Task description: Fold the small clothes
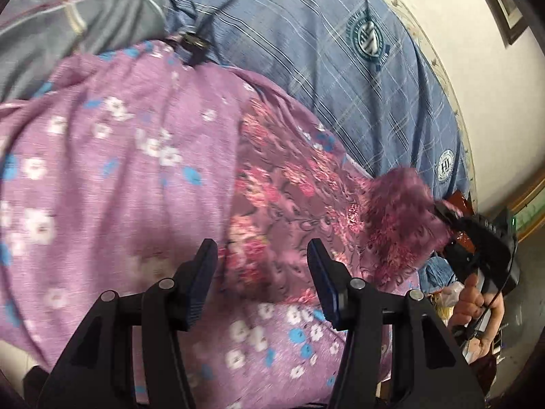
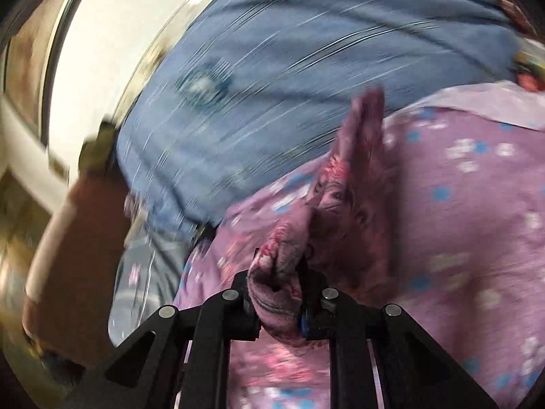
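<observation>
A small purple-pink garment with a dense floral print [image 1: 289, 197] lies on a lilac cloth with white and blue flowers [image 1: 119, 170]. My left gripper [image 1: 262, 272] hovers over the garment's near edge, open, with nothing pinched between its pads. At the right of the left wrist view, my right gripper [image 1: 439, 209] holds the garment's corner lifted off the cloth. In the right wrist view the same gripper [image 2: 276, 300] is shut on a bunched fold of the garment [image 2: 340, 211], which stretches away from the jaws. That view is blurred.
Blue plaid bedding with round crests [image 1: 340, 51] lies beyond the lilac cloth, and grey plaid fabric [image 1: 68, 17] sits at the upper left. A white wall [image 1: 494, 102] borders the bed. A person's hand [image 1: 477, 303] holds the right gripper. A blurred brown shape [image 2: 78, 238] shows at left.
</observation>
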A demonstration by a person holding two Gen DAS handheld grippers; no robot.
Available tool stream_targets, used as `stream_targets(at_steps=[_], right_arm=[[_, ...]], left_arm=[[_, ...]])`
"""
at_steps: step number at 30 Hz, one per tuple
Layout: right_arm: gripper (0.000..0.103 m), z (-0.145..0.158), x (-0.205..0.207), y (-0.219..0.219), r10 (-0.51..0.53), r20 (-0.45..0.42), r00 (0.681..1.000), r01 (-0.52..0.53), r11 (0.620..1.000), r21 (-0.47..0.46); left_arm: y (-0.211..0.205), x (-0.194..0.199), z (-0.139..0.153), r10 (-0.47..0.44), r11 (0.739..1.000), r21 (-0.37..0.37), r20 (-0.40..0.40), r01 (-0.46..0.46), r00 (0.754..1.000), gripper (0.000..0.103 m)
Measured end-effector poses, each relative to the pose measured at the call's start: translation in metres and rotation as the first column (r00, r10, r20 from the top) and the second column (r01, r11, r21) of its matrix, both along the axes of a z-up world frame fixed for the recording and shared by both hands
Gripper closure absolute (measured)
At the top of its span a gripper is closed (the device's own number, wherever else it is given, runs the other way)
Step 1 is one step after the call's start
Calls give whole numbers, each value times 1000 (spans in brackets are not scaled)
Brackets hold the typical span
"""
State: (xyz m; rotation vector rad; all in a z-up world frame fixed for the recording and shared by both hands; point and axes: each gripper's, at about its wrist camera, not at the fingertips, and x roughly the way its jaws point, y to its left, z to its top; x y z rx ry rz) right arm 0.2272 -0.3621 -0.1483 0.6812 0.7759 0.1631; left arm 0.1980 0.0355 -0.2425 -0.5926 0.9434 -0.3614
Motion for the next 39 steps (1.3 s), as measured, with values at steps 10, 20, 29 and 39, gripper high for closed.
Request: stream_targets(at_steps=[10,20,29,39], right_arm=[[63,-85,28,190,296,-209,932,-280,954,104],[45,-76,-7,100,278,36,960,-276,913,299],[79,-120,-7,38,99,-89,991,-78,973,217],[76,-102,70,30,105,-107,989,-84,980,181]], left_arm=[[56,-21,-2,60,998,20,-16,-60,998,50],[34,-3,5,-11,1000,-13,18,11,1000,50],[-72,48,-9,-149,980,134,-11,149,989,49],[-73,86,12,-112,969,218,-10,112,994,46]])
